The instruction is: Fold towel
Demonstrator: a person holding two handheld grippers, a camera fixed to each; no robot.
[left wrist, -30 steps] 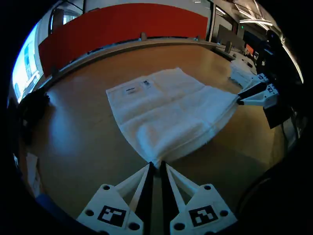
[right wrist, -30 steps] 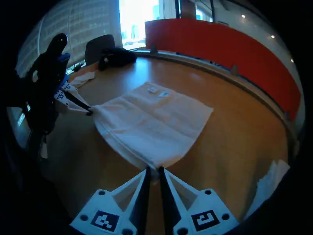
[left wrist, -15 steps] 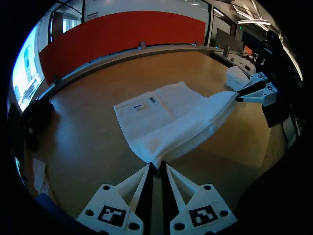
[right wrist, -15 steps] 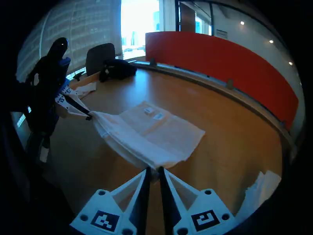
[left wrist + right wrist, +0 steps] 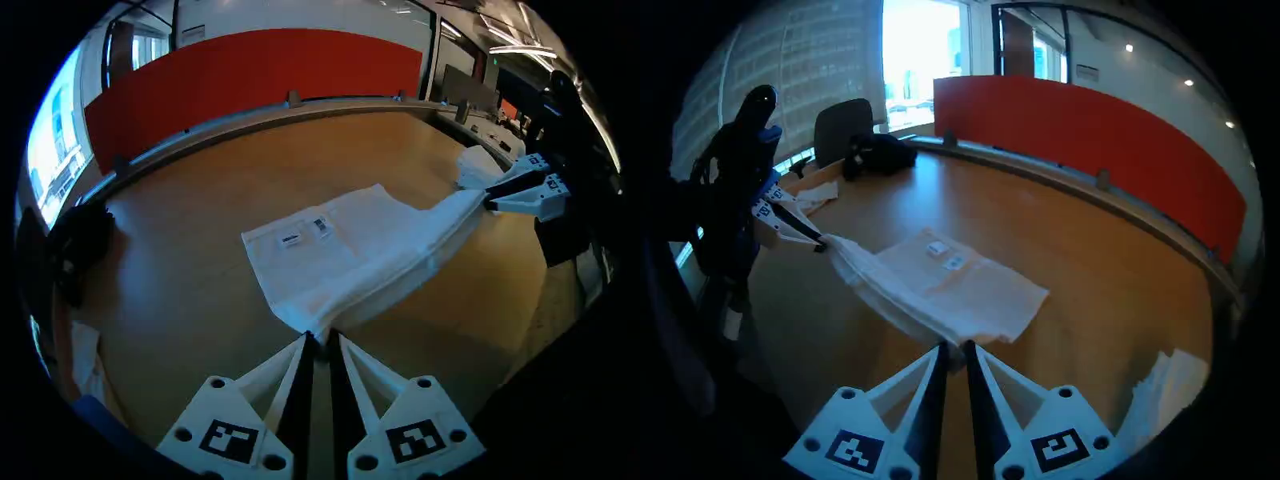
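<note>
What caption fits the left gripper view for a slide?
Mid-fold: left gripper and right gripper each pinch a towel corner, near edge held above the wooden table.

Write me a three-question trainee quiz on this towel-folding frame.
1. True or false: the left claw is shut on a corner of the towel.
2. The towel's near edge is: A lying flat; B held up between the left claw and the right claw; C rolled up.
3. Fill in: the partition behind the table is ___.
Key: 1 true; 2 B; 3 red.
</note>
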